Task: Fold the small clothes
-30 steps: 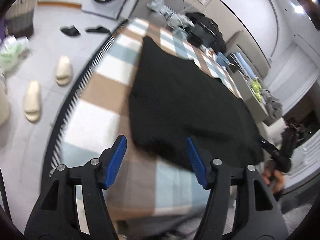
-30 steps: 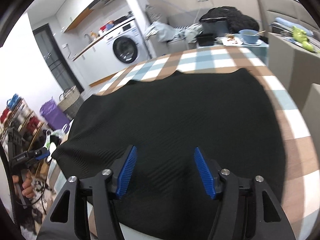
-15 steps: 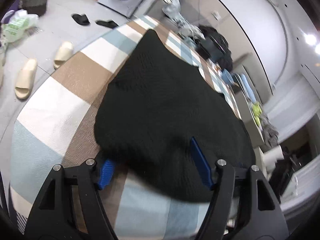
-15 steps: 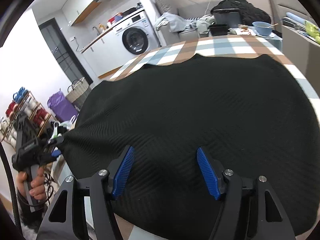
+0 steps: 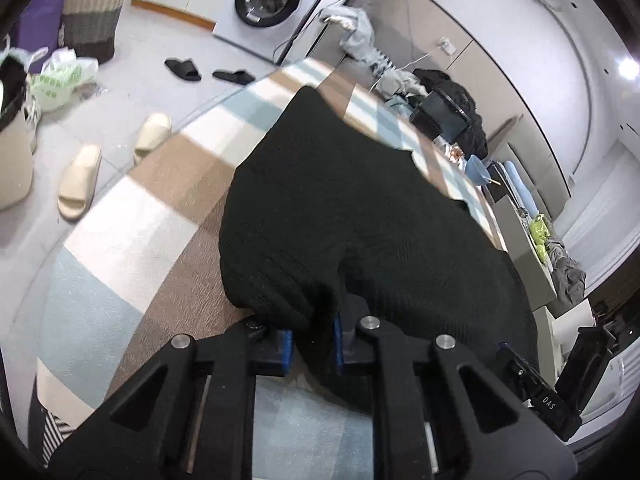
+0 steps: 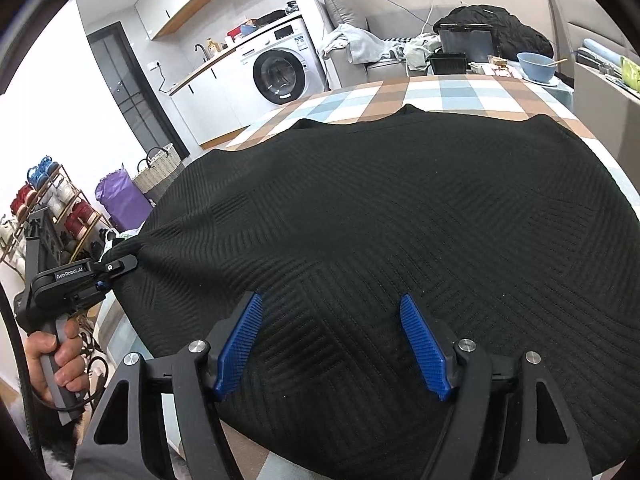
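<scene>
Bright, even indoor light; fisheye-bent edges, dark corners, slight blur

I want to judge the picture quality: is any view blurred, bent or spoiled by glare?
Left wrist view: the checked tablecloth is slightly smeared, straight edges curve, and a ceiling light flares at the upper right. Right wrist view: sharp, the black garment shows its weave clearly, though it bulges like a dome.
</scene>
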`<state>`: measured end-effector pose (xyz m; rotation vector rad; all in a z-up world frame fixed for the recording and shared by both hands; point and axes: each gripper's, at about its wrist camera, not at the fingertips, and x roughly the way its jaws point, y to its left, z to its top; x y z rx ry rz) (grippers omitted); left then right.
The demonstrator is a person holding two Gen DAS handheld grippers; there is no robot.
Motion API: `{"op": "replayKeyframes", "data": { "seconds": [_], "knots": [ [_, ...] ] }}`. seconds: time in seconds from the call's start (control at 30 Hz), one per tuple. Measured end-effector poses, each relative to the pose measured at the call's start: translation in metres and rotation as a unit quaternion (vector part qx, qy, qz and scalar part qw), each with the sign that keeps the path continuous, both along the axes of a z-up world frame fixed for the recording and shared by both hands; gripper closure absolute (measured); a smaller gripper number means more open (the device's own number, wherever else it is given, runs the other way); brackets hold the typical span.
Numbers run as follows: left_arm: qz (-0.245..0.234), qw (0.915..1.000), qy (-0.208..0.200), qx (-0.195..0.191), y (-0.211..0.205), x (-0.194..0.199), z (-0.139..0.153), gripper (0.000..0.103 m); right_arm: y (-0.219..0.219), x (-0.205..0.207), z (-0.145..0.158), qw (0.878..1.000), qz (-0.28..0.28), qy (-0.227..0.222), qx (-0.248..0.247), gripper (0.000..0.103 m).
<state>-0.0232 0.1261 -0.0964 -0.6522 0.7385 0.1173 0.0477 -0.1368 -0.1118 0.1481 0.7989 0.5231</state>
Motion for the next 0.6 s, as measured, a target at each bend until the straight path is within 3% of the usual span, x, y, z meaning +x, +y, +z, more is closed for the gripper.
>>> {"op": "replayKeyframes", "data": {
  "seconds": [0.13, 0.33, 0.47, 0.6],
  "knots": [
    [-0.014, 0.9976, -0.04, 0.055, -0.016, -0.001, 0.029, 0.092, -0.002, 0.002, -0.001, 1.0, 0.006, 0.004, 0.003, 0.03],
    [-0.062, 0.9836, -0.113, 0.126, -0.06, 0.023, 0.079, 0.093, -0.007, 0.005, -0.003, 1.0, 0.011, 0.008, 0.021, 0.029],
    [-0.134, 0.9681, -0.147, 0.152, -0.102, 0.055, 0.104, 0.094, -0.011, 0.007, -0.004, 0.999, 0.015, 0.013, 0.036, 0.029],
    [-0.242, 0.942, -0.157, 0.171, -0.168, 0.085, 0.108, 0.094, -0.013, 0.007, -0.005, 0.998, 0.021, 0.017, 0.05, 0.029]
  ]
}}
